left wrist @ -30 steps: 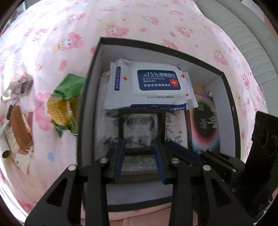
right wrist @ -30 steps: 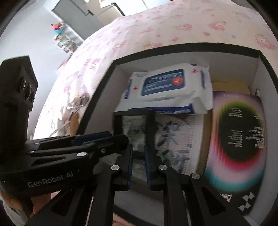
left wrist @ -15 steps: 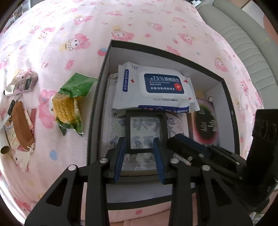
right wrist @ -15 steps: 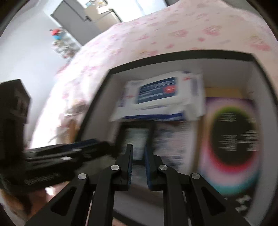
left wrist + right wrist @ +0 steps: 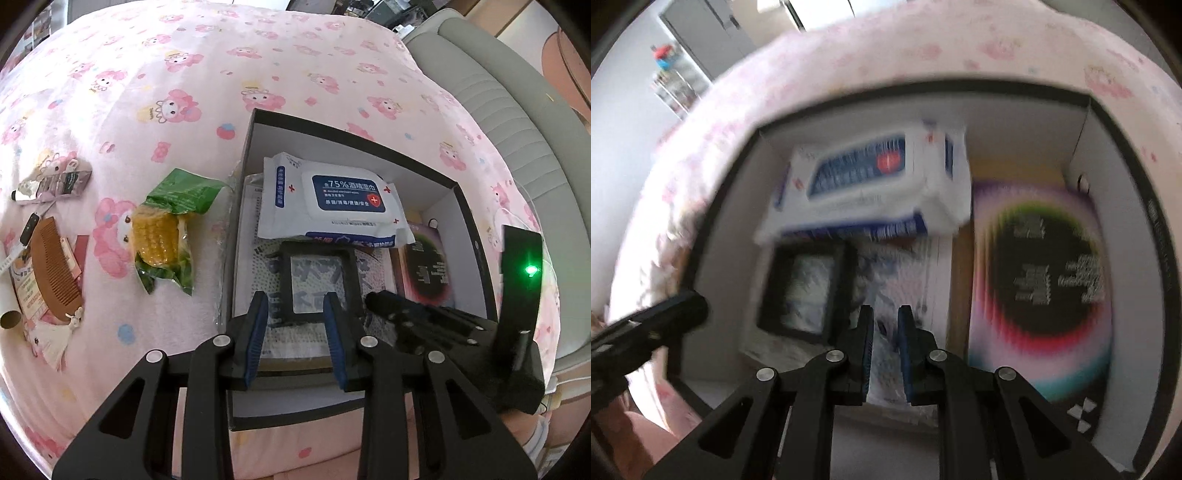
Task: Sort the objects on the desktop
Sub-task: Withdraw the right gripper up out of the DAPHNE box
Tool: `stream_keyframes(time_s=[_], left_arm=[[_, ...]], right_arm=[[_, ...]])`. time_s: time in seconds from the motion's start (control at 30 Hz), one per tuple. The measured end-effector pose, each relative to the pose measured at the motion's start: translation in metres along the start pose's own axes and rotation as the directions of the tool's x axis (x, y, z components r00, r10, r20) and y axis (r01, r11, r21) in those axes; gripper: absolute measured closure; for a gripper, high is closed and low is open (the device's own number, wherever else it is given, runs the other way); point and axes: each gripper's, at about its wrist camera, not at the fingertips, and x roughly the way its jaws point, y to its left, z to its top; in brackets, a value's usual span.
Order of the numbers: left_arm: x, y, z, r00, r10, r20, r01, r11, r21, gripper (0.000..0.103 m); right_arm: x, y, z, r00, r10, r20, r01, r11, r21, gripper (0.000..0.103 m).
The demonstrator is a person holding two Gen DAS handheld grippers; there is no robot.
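Seemingly 4 items in box [image 5: 467,218]

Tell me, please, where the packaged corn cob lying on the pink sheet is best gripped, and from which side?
Grip the packaged corn cob across its yellow middle, coming from above. It lies flat on the sheet, clear of the box, and the cob is firm and narrow there, whereas the green wrapper ends are loose film.

Both grippers point steeply down, side by side. The left gripper [image 5: 295,328] has its blue-padded fingers [image 5: 256,334] a modest gap apart with nothing pinched between them. The right gripper [image 5: 885,345] sits just to its right, jaws nearly together and also empty.
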Motion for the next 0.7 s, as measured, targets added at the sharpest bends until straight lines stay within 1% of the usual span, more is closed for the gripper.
stream_keyframes(time_s=[0.07,0.17,0.27,0.33,0.37,0.4,0.43,0.47,0.53,0.57,0.63,0.67,0.7], left_arm=[[0.001,0.001,-0.001,1.000,-0.005,0.002,0.005,1.000,0.005,0.073],[-0.002,0.003,-0.004,1.000,-0.022,0.008,0.022,1.000,0.006,0.073],[-0.009,0.007,-0.009,0.999,-0.049,0.023,0.049,0.999,0.005,0.073],[-0.016,0.011,-0.016,0.998,-0.062,0.032,0.062,0.998,0.003,0.073],[-0.018,0.011,-0.021,0.997,-0.078,0.025,0.077,0.997,0.009,0.073],[-0.021,0.011,-0.027,0.996,-0.088,0.021,0.087,0.996,0.020,0.073],[-0.024,0.010,-0.034,0.996,-0.089,0.020,0.088,0.995,0.038,0.073],[-0.029,0.009,-0.041,0.996,-0.088,0.027,0.086,0.995,0.058,0.073],[-0.043,0.010,-0.059,0.994,-0.082,0.074,0.074,0.992,0.100,0.073],[-0.052,0.012,-0.066,0.991,-0.085,0.099,0.074,0.992,0.105,0.072],[-0.063,0.016,-0.075,0.989,-0.099,0.112,0.090,0.992,0.084,0.072],[-0.070,0.018,-0.081,0.986,-0.103,0.132,0.093,0.993,0.075,0.072],[-0.076,0.019,-0.086,0.983,-0.101,0.153,0.090,0.993,0.077,0.072]], right_arm=[[0.001,0.009,0.000,1.000,0.016,0.002,-0.016,0.999,-0.036,0.090],[0.001,0.016,0.002,0.998,0.068,0.001,-0.068,0.996,-0.063,0.090],[-0.002,0.018,0.000,0.997,0.075,0.012,-0.074,0.994,-0.078,0.089],[-0.008,0.014,-0.001,0.999,0.042,0.030,-0.040,0.997,-0.064,0.085],[-0.011,0.012,-0.002,0.999,0.011,0.042,-0.009,0.998,-0.059,0.082],[-0.017,0.011,-0.006,0.996,-0.060,0.065,0.064,0.996,-0.063,0.082],[-0.026,0.011,-0.013,0.987,-0.124,0.098,0.132,0.988,-0.077,0.082],[-0.036,0.014,-0.019,0.984,-0.123,0.127,0.136,0.986,-0.098,0.082],[-0.055,0.023,-0.032,0.983,-0.064,0.171,0.086,0.988,-0.125,0.082],[-0.061,0.028,-0.039,0.981,-0.034,0.191,0.060,0.990,-0.128,0.081],[-0.073,0.041,-0.057,0.975,0.021,0.221,0.012,0.989,-0.146,0.081],[-0.077,0.048,-0.066,0.971,0.045,0.233,-0.009,0.988,-0.157,0.081],[-0.075,0.057,-0.072,0.969,0.065,0.240,-0.025,0.986,-0.166,0.079]])
